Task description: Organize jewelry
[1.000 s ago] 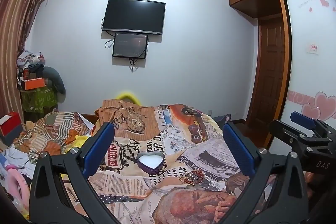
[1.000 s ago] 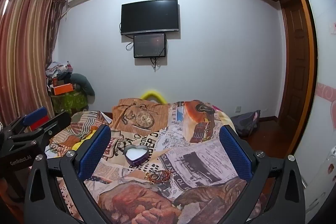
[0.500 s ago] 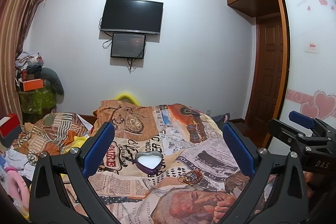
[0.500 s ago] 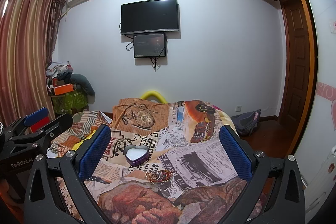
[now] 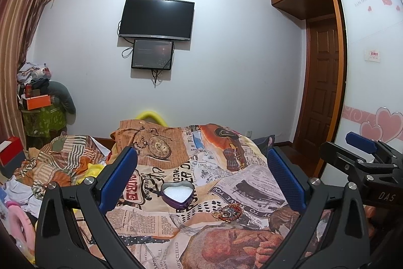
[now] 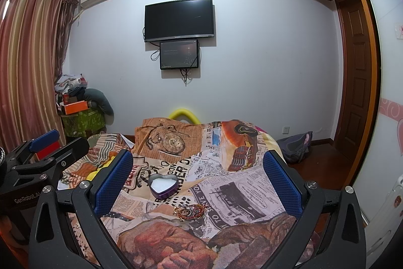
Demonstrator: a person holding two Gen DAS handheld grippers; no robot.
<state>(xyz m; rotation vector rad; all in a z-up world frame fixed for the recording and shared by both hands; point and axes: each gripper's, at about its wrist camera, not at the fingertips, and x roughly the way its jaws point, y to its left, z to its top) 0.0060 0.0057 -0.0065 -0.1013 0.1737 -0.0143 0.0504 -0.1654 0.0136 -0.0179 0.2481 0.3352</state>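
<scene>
Left wrist view showed your left tongs (image 5: pixel 201 178) spread wide and empty above the bed (image 5: pixel 252 183), with the heart-shaped tin (image 5: pixel 177 195) lying open on the printed quilt between the two blue pads and the jewelry pile (image 5: pixel 228 211) just near-right of it, close to the tin but not touching. Your right tongs (image 6: pixel 197 177) were likewise spread and held nothing; from that side the tin (image 6: pixel 163 185) sat left of centre and the tangle of bracelets and rings (image 6: pixel 189 211) lay nearer to you.

The risks I judged from there came mostly from the soft, rumpled quilt. If you had pressed down to pinch the pile, the fabric could have dimpled and rolled a ring into a fold, where the busy print would have hidden it. The pieces looked tangled, so a pinch on one strand could have dragged the rest along and spilled them short of the tin. The tin looked light and unanchored; a nudge from either pad could have tipped or slid it. With both tongs aimed at the same small patch, they could also have knocked together.
</scene>
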